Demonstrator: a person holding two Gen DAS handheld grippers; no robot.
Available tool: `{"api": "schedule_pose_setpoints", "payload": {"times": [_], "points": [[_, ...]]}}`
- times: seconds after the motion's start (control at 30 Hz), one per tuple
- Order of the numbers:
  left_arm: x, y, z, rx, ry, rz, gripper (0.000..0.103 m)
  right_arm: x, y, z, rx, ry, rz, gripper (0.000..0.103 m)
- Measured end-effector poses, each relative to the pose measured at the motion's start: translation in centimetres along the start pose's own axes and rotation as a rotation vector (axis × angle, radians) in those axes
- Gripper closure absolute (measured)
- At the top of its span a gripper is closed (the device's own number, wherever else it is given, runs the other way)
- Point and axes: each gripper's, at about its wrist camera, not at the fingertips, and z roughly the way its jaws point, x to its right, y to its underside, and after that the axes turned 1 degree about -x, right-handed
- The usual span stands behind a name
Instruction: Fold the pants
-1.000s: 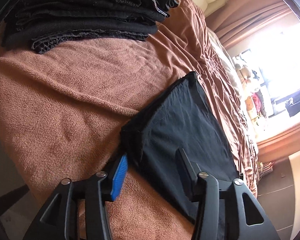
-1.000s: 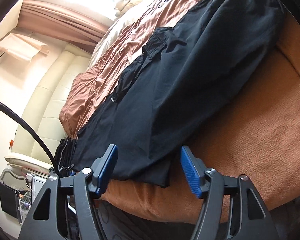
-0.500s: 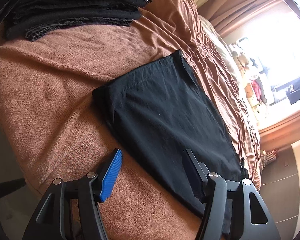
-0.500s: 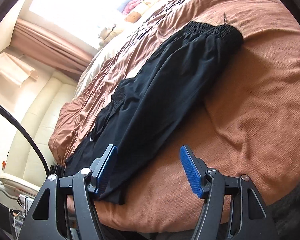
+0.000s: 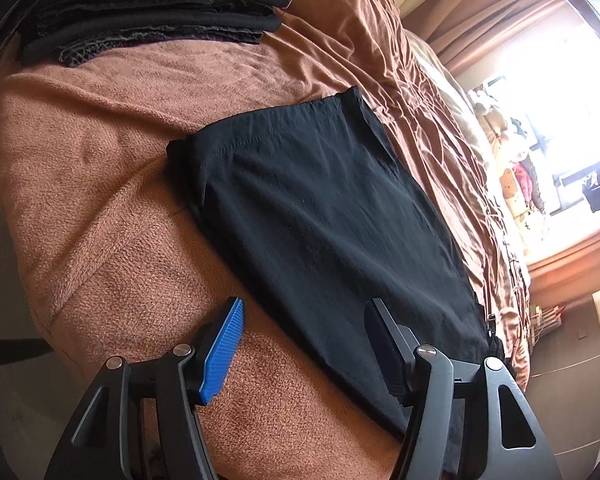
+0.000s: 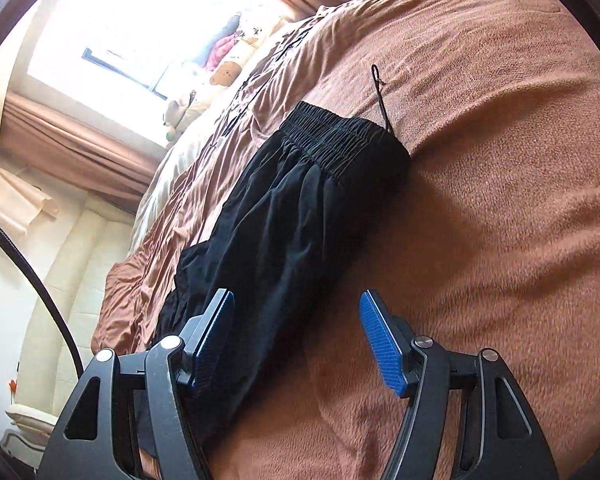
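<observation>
Black pants lie flat and lengthwise on the brown blanket. The left wrist view shows the leg-hem end, the right wrist view shows the elastic waistband with a drawstring trailing past it. My left gripper is open and empty, just above the pants' near edge. My right gripper is open and empty, over the pants' near side, its left finger above the cloth.
A stack of folded dark garments sits at the far left of the bed. Cream headboard, curtains and a bright window with stuffed toys lie beyond. A black cable hangs at left.
Both grippers have pulled back from the pants and stayed open. The left now sees the whole hem end lying flat; the right view has swung toward the waistband.
</observation>
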Motion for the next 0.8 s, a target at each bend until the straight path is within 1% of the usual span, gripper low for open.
{"api": "schedule_pose_setpoints", "payload": {"times": [0.07, 0.1, 0.2, 0.27, 0.4, 0.57, 0.6, 0.63, 0.67, 0.7, 0.73, 0.77, 0.8], "points": [[0.0, 0.1, -0.1, 0.009, -0.003, -0.007, 0.039, 0.3, -0.5, 0.6, 0.002, -0.005, 0.013, 0.039], [-0.1, 0.0, -0.1, 0.017, -0.007, -0.012, 0.039, 1.0, -1.0, 0.4, 0.002, -0.006, 0.023, 0.039], [-0.3, -0.2, -0.4, 0.056, -0.047, -0.029, 0.039, 1.8, -1.6, 1.1, -0.001, -0.001, 0.046, 0.039], [-0.5, -0.4, -0.2, 0.059, -0.048, -0.042, 0.043, 2.4, -1.8, 1.4, -0.004, 0.003, 0.061, 0.039], [-0.7, -0.7, 0.0, 0.066, -0.058, -0.041, 0.046, 2.4, -2.3, 1.7, 0.007, -0.005, 0.062, 0.039], [-1.0, -1.6, 0.5, 0.088, -0.072, -0.063, 0.057, 2.5, -3.0, 2.1, 0.021, -0.002, 0.074, 0.040], [-1.1, -1.8, 0.6, 0.091, -0.074, -0.064, 0.058, 2.6, -3.3, 2.0, 0.027, -0.002, 0.081, 0.042], [-1.3, -2.0, 0.7, 0.094, -0.076, -0.067, 0.061, 2.7, -3.5, 2.0, 0.029, 0.004, 0.088, 0.046], [-1.4, -2.2, 0.8, 0.097, -0.080, -0.071, 0.065, 2.7, -3.6, 1.9, 0.025, 0.013, 0.091, 0.051], [-1.5, -2.4, 0.9, 0.101, -0.086, -0.072, 0.068, 2.8, -3.7, 1.9, 0.019, 0.023, 0.091, 0.059], [-1.5, -2.6, 0.9, 0.104, -0.097, -0.071, 0.077, 2.8, -3.7, 1.8, 0.012, 0.036, 0.085, 0.063], [-1.6, -2.8, 1.0, 0.106, -0.111, -0.069, 0.089, 2.7, -3.8, 1.7, 0.006, 0.045, 0.077, 0.071], [-1.6, -2.9, 1.1, 0.106, -0.120, -0.069, 0.092, 2.5, -3.7, 1.5, 0.006, 0.047, 0.064, 0.077]]}}
